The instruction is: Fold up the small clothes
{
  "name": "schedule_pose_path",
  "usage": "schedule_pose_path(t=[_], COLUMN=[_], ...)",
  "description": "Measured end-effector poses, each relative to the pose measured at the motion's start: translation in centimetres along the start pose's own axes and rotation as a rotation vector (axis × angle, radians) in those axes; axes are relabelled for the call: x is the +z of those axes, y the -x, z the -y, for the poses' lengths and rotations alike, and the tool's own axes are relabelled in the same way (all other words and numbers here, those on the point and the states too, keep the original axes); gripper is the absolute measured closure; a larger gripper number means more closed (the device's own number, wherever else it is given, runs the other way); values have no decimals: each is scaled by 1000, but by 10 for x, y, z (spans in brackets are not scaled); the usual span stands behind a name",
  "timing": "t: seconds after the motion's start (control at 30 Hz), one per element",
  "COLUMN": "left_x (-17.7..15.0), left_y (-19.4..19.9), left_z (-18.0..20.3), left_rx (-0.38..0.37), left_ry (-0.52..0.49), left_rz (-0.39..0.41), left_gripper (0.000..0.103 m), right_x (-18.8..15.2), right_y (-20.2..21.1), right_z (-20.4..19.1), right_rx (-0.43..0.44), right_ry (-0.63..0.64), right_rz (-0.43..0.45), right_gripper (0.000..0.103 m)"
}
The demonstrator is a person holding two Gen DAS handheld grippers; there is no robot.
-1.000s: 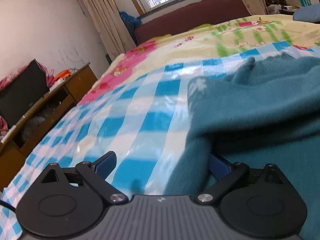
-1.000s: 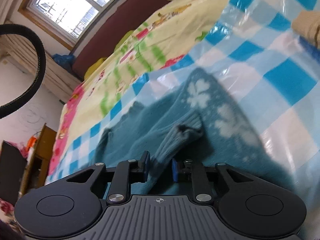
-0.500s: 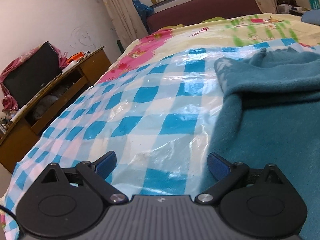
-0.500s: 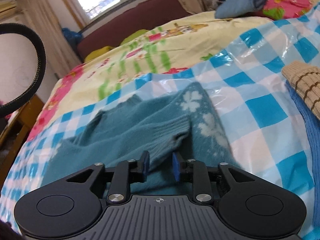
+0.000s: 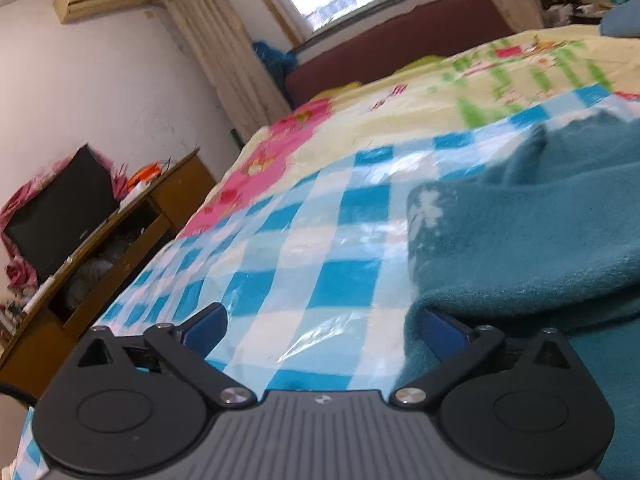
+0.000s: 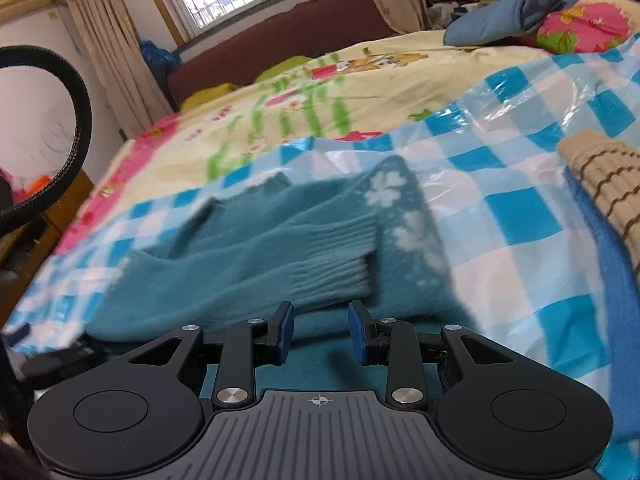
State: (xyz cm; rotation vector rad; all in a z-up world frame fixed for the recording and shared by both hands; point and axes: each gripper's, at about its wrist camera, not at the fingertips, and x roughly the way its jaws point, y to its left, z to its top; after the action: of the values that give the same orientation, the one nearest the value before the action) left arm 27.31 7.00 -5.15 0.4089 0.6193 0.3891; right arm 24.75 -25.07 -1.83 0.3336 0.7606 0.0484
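Observation:
A teal knitted sweater [image 6: 256, 264] with white flower marks lies on the blue-checked plastic sheet [image 6: 520, 216] on the bed. One sleeve with a ribbed cuff [image 6: 340, 256] is folded across its body. My right gripper [image 6: 320, 328] is open just behind the cuff, holding nothing. In the left wrist view the sweater [image 5: 532, 232] fills the right side. My left gripper [image 5: 324, 328] is wide open, with its right finger under the sweater's left edge and its left finger over the bare sheet [image 5: 304, 256].
A tan striped knit [image 6: 604, 176] lies on a blue cloth at the right. A blue pillow [image 6: 504, 12] sits at the bed's far right. A wooden cabinet with a dark TV [image 5: 60, 212] stands left of the bed. A black cable [image 6: 68, 128] loops at left.
My right gripper has opened and let go of the sleeve, which now lies across the sweater. My left gripper stayed open, and its right finger is back under the sweater's left edge.

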Motion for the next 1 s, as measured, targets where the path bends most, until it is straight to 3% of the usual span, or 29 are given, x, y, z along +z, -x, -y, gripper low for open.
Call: schedule_pose_path(t=[0.13, 0.33, 0.4, 0.53, 0.6, 0.7, 0.87, 1.0], left_x=[-13, -9, -9, -11, -10, -7, -6, -9], left_y=[7, 15, 16, 16, 15, 17, 13, -4], left_z=[-4, -2, 1, 1, -1, -7, -3, -2], left_rx=[-6, -8, 4, 4, 4, 5, 19, 61], left_ry=[-10, -43, -70, -81, -78, -55, -50, -64], left_rz=[2, 39, 54, 56, 56, 71, 71, 28], left_gripper=[0, 0, 0, 0, 0, 0, 0, 0], right_x=[-2, 6, 13, 22, 28, 38, 60, 52], right_y=[-15, -9, -18, -46, -53, -47, -36, -50], right_z=[15, 10, 3, -1, 2, 5, 10, 2], right_rx=[9, 73, 60, 60, 53, 85, 58, 26], right_ry=[-90, -121, -100, -130, -154, -167, -169, -101], right_rz=[-47, 4, -12, -71, -85, -62, 33, -16], right_gripper=[72, 72, 61, 60, 79, 94, 103, 103])
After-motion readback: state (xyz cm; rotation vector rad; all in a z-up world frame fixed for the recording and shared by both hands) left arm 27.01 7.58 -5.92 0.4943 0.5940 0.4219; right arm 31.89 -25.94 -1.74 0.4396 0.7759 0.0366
